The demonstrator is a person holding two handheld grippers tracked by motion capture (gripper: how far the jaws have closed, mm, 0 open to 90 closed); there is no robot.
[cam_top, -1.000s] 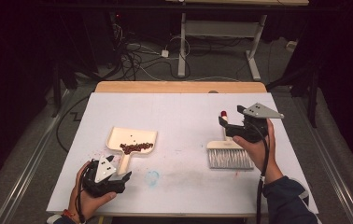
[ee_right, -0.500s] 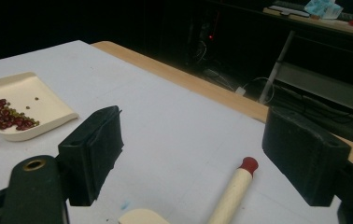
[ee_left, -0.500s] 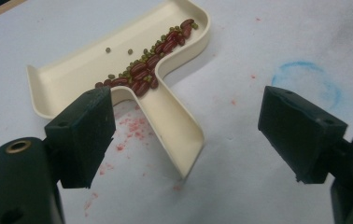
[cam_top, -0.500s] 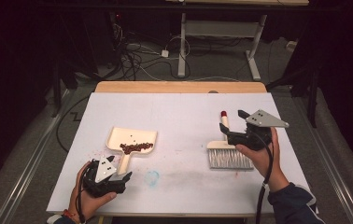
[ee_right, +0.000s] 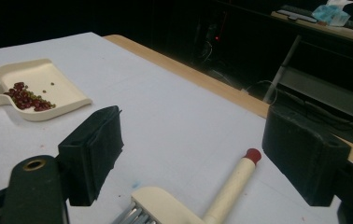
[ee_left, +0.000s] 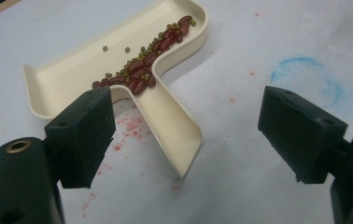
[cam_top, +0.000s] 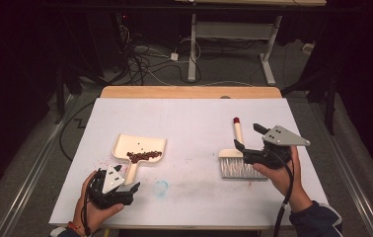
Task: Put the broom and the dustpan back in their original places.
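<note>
The cream dustpan (cam_top: 140,148) lay flat on the white table (cam_top: 194,118), left of centre, with a small heap of red and green beans (cam_top: 144,156) gathered at the throat where the pan narrows into its handle; two or three green beans sat apart from the heap on the pan floor. The handle pointed toward the person's edge of the table. The left gripper (cam_top: 125,190) was held low just beyond the handle's end, its jaws spread wide; in the left gripper view the handle tip lay on the table between the two black pads, touching neither. Red specks dotted the table beside the handle, and a faint blue ring (cam_top: 161,188) marked the surface just right of the left gripper. On the right half of the table lay the small brush (cam_top: 237,159), bristles toward the person, cream handle with a red tip pointing away. The right gripper (cam_top: 246,139) hovered over the brush head, jaws wide apart and holding nothing; in the right gripper view the brush handle ran between the two pads, below them. Dustpan and brush were well apart.
</note>
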